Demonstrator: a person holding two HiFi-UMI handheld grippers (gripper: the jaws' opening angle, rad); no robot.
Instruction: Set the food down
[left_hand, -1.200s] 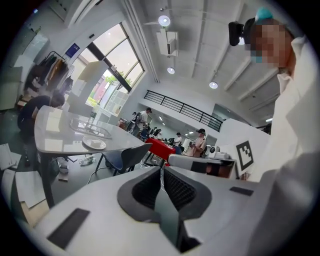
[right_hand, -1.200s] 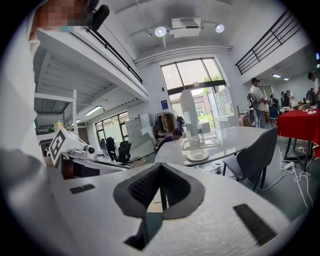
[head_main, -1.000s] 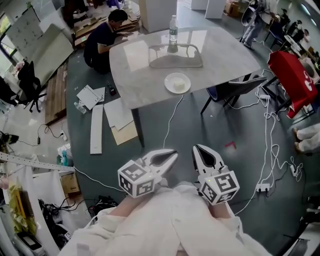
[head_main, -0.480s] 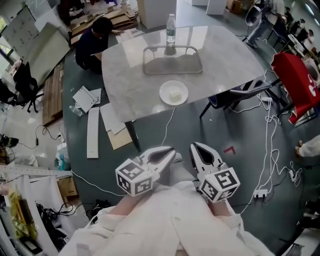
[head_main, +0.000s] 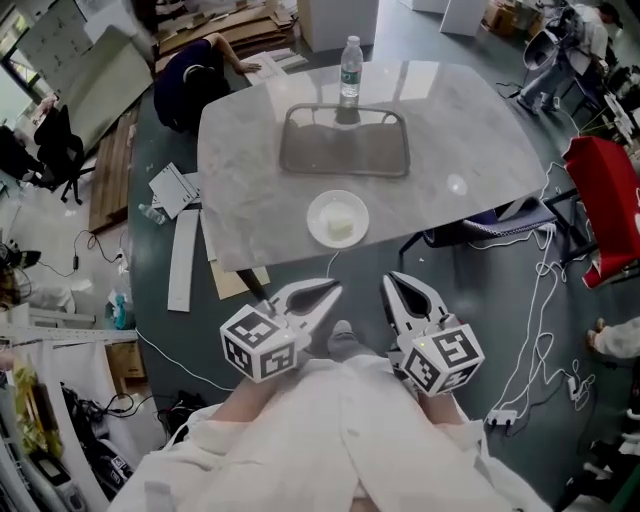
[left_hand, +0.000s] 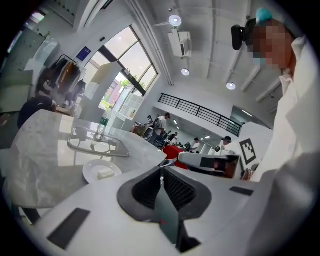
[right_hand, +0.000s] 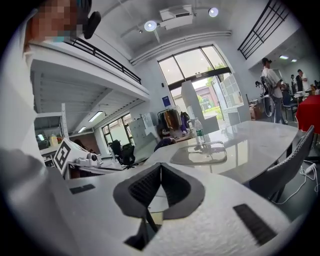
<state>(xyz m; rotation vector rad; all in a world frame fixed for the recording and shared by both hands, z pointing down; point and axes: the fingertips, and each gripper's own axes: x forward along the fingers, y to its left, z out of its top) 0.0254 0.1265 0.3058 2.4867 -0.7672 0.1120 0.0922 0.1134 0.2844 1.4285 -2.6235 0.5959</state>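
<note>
Head camera looks steeply down over left claw (head_main: 333, 289) and right claw (head_main: 390, 279), table (head_main: 250, 170) lying farther ahead. Each claw camera rides close behind its own jaws, facing nearly level toward that table. All three share the tray (head_main: 345, 146) and bottle (head_main: 350, 60).

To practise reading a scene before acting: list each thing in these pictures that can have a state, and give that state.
Left gripper: shut, nothing in it.
Right gripper: shut, nothing in it.
Plate: flat on the table, near its front edge.
Food: lying on the plate, not held.
Bottle: upright, cap on.
Tray: flat on the table.
</note>
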